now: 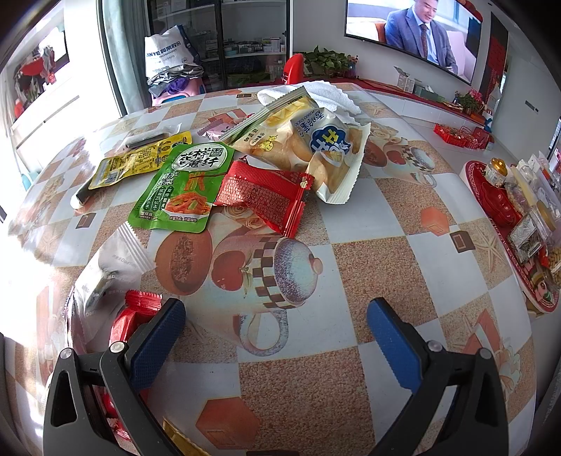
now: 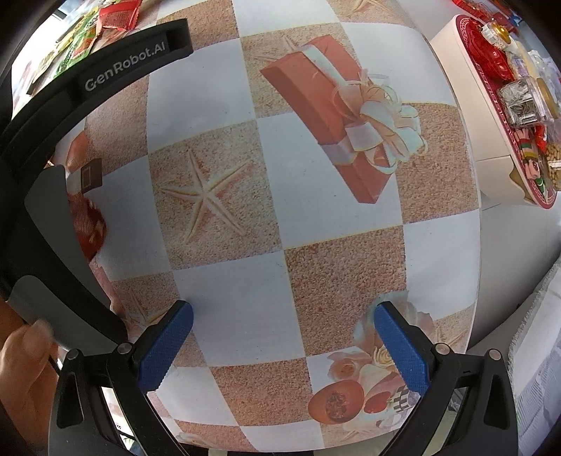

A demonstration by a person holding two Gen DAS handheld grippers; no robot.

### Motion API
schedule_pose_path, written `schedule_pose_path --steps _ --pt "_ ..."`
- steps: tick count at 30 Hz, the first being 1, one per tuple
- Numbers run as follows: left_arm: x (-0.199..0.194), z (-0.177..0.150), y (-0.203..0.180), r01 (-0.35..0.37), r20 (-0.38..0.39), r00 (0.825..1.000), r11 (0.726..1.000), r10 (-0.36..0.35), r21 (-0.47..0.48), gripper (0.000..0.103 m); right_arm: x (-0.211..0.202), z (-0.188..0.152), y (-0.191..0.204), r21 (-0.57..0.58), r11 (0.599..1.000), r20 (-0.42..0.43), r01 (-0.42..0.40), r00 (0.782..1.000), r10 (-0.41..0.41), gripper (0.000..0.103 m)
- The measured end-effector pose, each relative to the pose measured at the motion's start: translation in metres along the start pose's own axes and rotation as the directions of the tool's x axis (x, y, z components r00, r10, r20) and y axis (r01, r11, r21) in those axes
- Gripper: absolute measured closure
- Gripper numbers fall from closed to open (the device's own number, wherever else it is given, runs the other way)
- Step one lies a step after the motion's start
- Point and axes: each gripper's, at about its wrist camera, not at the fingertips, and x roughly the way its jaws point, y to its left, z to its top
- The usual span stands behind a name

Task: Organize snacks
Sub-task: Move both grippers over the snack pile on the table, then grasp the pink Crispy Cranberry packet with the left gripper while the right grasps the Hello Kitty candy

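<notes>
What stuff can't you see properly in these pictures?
- Red packet, left wrist view: partly behind the left gripper fingers.
- Snack pile, right wrist view: cut off by the top edge and the other gripper's body.
- Tray contents, left wrist view: too small and squeezed at the edge.

Snack packets (image 1: pixel 224 168) piled mid-table (image 1: pixel 368 266); tray (image 1: pixel 491 224) right of table; towel (image 1: pixel 322 94) behind pile.

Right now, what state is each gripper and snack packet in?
left gripper: open, empty, over the table.
right gripper: open, empty.
green packet: sealed, lying flat.
red packet: flat, its edge over the green packet.
white potato-stick bag: on the pile, leaning on the yellow bag.
</notes>
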Motion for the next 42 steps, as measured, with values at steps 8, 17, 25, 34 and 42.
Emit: schedule_pose_path --steps 8,17,25,34,42 --pt "0.001 0.006 -0.001 0.008 -0.065 0.998 1.000 -0.007 0.012 0.000 -0.003 -0.009 -0.008 -0.001 0.999 -0.040 -0.047 0.998 0.047 0.000" --pt "-0.023 0.019 0.025 0.245 -0.223 0.945 0.970 -0.239 0.000 0.000 0.006 0.003 -0.005 -0.006 1.000 -0.063 0.030 0.998 -0.030 0.000" --pt "-0.124 0.001 0.073 0.300 -0.226 0.939 0.939 -0.259 0.169 0.000 -0.002 0.007 -0.004 0.034 0.999 -0.110 -0.009 0.994 0.013 0.000" --pt "-0.136 -0.077 0.151 0.184 -0.420 0.905 0.949 -0.062 0.258 0.000 0.002 -0.044 0.046 0.130 0.986 -0.174 -0.105 0.976 0.127 0.000" --pt "-0.119 -0.109 0.167 0.163 -0.505 0.862 0.970 -0.051 0.180 0.000 0.019 -0.061 0.132 0.032 0.995 -0.185 -0.095 0.978 0.100 0.000"
